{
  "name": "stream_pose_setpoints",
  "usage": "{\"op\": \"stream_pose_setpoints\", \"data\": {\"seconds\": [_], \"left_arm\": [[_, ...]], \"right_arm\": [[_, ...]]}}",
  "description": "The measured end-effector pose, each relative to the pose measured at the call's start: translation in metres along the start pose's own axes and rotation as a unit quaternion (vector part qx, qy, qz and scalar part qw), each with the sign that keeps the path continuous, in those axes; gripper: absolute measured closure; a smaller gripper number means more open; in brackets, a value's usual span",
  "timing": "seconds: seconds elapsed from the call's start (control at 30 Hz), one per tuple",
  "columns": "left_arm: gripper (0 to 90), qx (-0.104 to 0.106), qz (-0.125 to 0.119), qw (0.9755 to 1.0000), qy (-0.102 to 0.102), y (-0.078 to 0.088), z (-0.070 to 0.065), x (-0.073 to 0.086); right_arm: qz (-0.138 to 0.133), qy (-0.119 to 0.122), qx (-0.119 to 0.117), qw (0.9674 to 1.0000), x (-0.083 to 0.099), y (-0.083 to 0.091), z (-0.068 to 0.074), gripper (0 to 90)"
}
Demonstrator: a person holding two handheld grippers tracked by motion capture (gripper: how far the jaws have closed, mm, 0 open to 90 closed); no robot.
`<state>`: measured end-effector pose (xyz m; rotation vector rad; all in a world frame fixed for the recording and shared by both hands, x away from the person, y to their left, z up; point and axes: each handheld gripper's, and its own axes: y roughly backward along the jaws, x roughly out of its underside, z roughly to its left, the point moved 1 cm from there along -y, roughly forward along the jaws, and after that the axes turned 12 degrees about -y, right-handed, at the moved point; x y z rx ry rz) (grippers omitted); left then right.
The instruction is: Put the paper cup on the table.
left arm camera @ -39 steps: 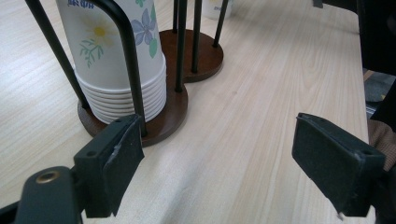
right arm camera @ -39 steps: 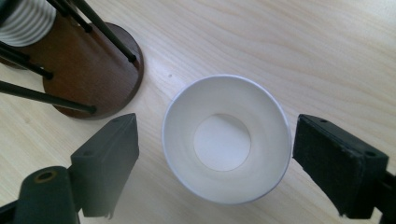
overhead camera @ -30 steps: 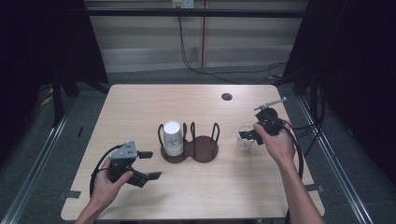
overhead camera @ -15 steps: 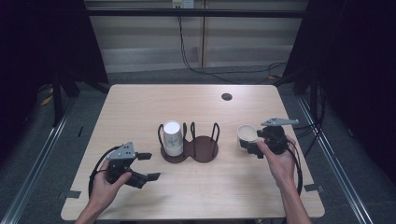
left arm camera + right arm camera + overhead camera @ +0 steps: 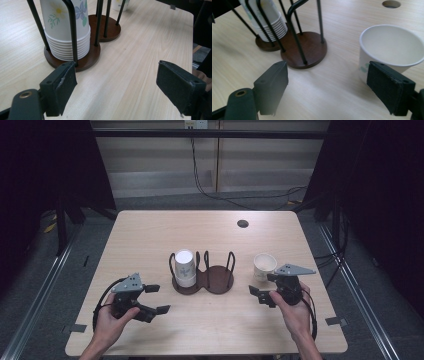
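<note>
A dark wooden cup holder (image 5: pixel 220 279) with black wire loops stands mid-table. Its left ring holds a stack of upside-down flowered paper cups (image 5: pixel 184 267), while the right ring is empty. A single paper cup (image 5: pixel 264 265) stands upright to the holder's right. My right gripper (image 5: pixel 262 286) sits just in front of that cup, open, and its jaws have just been closing slightly with nothing between them. In the right gripper view the cup (image 5: pixel 390 50) rises behind the right jaw. My left gripper (image 5: pixel 157 299) rests open near the front left, and the stack (image 5: pixel 66 32) is ahead of it.
A round cable hole (image 5: pixel 243 223) lies in the table's far right part. Bare wood surrounds the holder's base (image 5: pixel 304 53). The table's right edge (image 5: pixel 190 22) runs close by in the left gripper view. Dark curtains and floor cables lie beyond the table.
My right gripper has drawn back from the single cup toward the near edge and sunk a little. The cup stays upright on the table. The left gripper has kept still.
</note>
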<state>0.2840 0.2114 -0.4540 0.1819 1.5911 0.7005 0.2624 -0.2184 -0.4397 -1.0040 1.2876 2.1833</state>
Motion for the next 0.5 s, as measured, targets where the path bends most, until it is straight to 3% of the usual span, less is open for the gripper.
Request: {"op": "stream_pose_setpoints", "data": {"seconds": [0.17, 0.23, 0.43, 0.5], "left_arm": [[16.3, -0.003, -0.008, 0.9998, 0.016, -0.001, -0.002, 0.006], [16.3, -0.002, -0.004, 0.9998, 0.018, -0.001, -0.004, 0.009], [16.3, -0.011, -0.003, 0.9998, 0.019, 0.002, -0.005, 0.013], [16.3, -0.025, -0.002, 0.9992, 0.031, 0.002, -0.007, 0.017]], "right_arm": [[0.009, 0.013, -0.012, 0.9998, 0.013, -0.005, 0.012, 15.3], [-0.002, 0.019, -0.01, 0.9998, 0.019, -0.006, 0.014, 15.3], [-0.007, 0.019, -0.025, 0.9995, 0.027, -0.006, 0.014, 15.3], [-0.005, 0.017, -0.026, 0.9995, 0.029, -0.006, 0.013, 15.2]]}}
